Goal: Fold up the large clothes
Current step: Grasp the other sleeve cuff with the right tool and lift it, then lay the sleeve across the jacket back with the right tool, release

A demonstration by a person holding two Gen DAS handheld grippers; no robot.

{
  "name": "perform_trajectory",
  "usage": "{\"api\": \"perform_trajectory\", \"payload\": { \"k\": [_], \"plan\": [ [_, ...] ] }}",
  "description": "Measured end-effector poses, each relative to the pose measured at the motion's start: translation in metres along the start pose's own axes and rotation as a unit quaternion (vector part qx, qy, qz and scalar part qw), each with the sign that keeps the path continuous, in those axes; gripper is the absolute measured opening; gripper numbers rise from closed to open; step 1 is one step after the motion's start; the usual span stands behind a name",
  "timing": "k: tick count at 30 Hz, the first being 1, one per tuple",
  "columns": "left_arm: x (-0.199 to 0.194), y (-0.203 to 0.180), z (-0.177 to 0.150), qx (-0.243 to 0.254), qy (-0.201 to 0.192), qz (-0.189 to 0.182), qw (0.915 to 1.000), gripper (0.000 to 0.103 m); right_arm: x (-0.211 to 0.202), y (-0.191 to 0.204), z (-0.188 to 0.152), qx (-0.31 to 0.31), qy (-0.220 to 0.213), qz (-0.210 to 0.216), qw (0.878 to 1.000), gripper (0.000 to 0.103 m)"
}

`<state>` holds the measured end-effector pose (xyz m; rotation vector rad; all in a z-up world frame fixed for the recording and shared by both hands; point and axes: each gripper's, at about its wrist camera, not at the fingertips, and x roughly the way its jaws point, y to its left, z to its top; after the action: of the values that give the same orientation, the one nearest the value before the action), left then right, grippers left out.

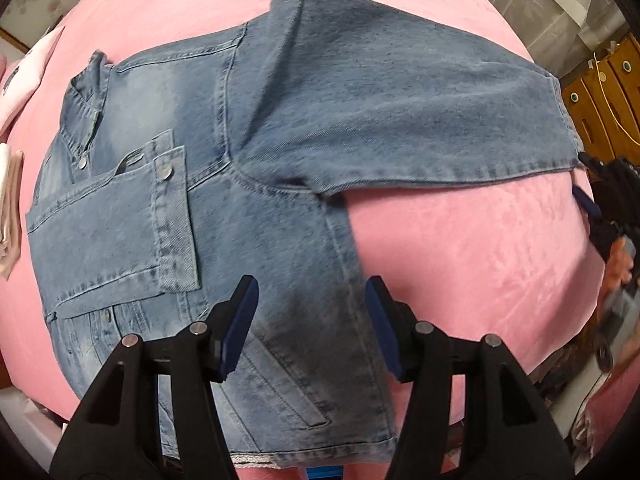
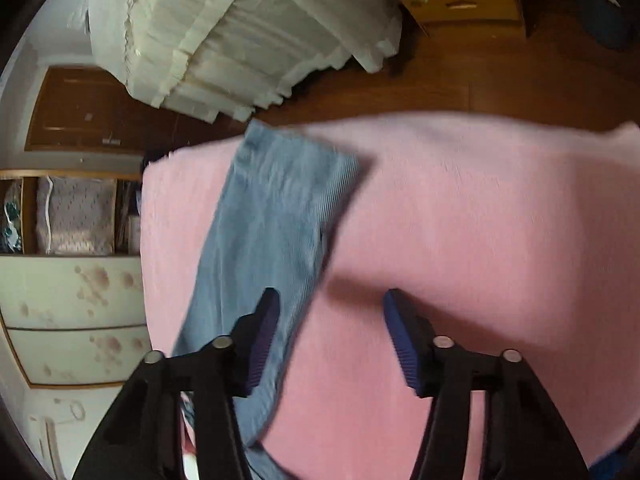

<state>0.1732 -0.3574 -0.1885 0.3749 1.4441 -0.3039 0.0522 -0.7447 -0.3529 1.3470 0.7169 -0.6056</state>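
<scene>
A light-blue denim jacket (image 1: 280,140) lies flat on a pink blanket (image 1: 460,248), collar to the left, one sleeve (image 1: 400,112) stretched out to the right. The other sleeve is folded over the chest. My left gripper (image 1: 310,308) points down over the jacket's lower side edge, open, with nothing between its pads. My right gripper (image 1: 586,180) shows at the right edge, just beside the sleeve cuff. In the right wrist view the right gripper (image 2: 330,320) is open over the pink blanket (image 2: 480,220). There the sleeve (image 2: 272,220) runs under its left finger, with no cloth between the pads.
Folded pale clothes (image 1: 12,208) lie at the blanket's left edge. A person's hand (image 1: 622,256) holds the right gripper. Beyond the bed are a wooden floor (image 2: 440,80), white curtains (image 2: 240,32), flowered drawers (image 2: 72,300) and a wooden cabinet (image 1: 600,100).
</scene>
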Motion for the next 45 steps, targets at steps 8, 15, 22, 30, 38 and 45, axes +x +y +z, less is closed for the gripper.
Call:
{"api": "perform_trajectory", "payload": {
  "k": [8, 15, 22, 30, 38, 45],
  "plan": [
    [0.005, 0.009, 0.007, -0.003, -0.003, -0.005, 1.0000, 0.053, 0.000, -0.020, 0.065, 0.059, -0.044, 0.031, 0.997, 0.013],
    [-0.002, 0.051, 0.002, -0.026, -0.015, -0.013, 0.9995, 0.053, -0.023, 0.009, 0.060, 0.029, -0.106, 0.005, 0.994, 0.005],
    [-0.013, 0.121, -0.009, -0.055, -0.044, -0.020, 0.9973, 0.053, -0.101, 0.062, 0.030, 0.008, -0.169, 0.010, 0.986, 0.004],
    [-0.025, 0.222, -0.044, -0.078, -0.065, -0.021, 0.9947, 0.053, -0.181, 0.212, -0.063, -0.155, -0.267, 0.029, 0.951, 0.004],
    [-0.023, 0.325, -0.084, -0.112, -0.066, -0.015, 0.9914, 0.053, -0.170, 0.380, -0.208, -0.360, -0.249, 0.099, 0.894, 0.004],
    [-0.013, 0.380, -0.115, -0.157, -0.063, -0.029, 0.9852, 0.053, -0.073, 0.431, -0.344, -0.464, -0.129, 0.120, 0.868, 0.004]
  ]
}}
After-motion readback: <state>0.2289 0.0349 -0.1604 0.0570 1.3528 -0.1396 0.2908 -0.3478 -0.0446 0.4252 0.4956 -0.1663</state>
